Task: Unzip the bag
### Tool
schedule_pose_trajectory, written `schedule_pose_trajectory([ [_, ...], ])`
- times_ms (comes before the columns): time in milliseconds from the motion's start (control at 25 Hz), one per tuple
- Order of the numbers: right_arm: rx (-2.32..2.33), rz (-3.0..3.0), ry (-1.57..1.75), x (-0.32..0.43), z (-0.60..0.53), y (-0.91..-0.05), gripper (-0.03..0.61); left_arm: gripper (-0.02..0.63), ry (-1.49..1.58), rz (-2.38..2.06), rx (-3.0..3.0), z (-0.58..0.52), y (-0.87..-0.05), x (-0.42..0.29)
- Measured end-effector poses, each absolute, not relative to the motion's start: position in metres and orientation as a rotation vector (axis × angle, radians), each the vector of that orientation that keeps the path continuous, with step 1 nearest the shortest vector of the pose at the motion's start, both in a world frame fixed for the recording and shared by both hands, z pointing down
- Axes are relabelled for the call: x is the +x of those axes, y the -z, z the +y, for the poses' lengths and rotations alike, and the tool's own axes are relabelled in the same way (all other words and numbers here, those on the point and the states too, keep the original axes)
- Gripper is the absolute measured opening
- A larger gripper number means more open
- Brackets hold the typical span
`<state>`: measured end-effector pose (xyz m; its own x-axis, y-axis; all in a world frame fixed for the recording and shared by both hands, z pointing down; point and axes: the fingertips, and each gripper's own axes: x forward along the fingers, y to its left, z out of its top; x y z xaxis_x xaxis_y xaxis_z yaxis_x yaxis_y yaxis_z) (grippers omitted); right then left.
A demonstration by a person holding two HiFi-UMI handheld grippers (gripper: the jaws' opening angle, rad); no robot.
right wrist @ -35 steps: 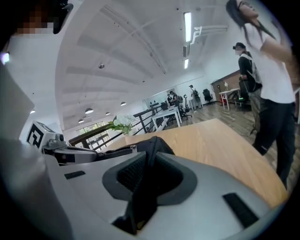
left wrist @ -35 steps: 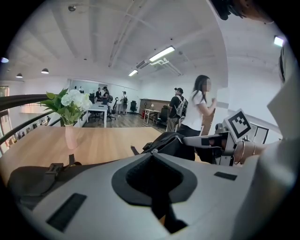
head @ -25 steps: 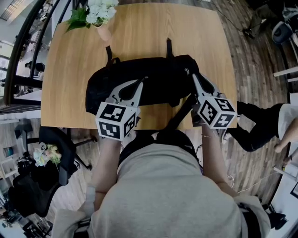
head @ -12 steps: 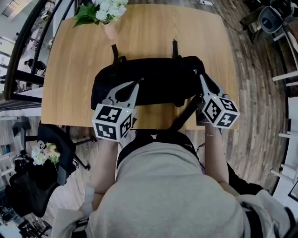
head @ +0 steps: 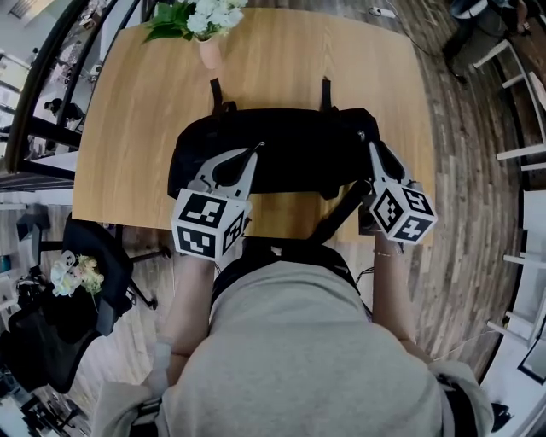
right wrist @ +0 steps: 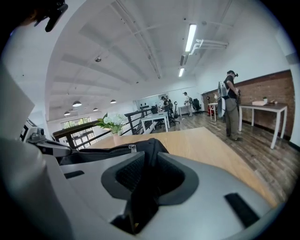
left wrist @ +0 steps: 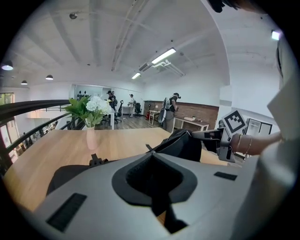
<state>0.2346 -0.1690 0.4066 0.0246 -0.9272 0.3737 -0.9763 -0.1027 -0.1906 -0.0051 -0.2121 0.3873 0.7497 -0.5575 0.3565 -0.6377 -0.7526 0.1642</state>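
Head view: flower vase (head: 208,53) beyond bag (head: 290,149), wooden table (head: 136,128); office chair (head: 94,256) left.

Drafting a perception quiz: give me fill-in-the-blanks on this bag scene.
The bag lying on the wooden table is ___ in colour. The vase near the table's far edge holds ___ flowers. The left gripper, with its tip at the top of the bag, has its jaws ___.
Missing words: black; white; shut.
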Motion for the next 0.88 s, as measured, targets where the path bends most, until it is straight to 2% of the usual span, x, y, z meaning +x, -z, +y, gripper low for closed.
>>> schedule_pose_trajectory([
  [280, 2.114, -2.077, -0.389, 0.223, -0.174, -0.369, 0.099, 0.02, -0.376, -0.954, 2.658, -0.212, -0.385, -0.005],
  [880, 1.27, -2.308, -0.138, 0.074, -0.206, -0.384, 0.186, 0.02, -0.356, -0.98, 2.643, -0.206, -0.386, -0.004],
])
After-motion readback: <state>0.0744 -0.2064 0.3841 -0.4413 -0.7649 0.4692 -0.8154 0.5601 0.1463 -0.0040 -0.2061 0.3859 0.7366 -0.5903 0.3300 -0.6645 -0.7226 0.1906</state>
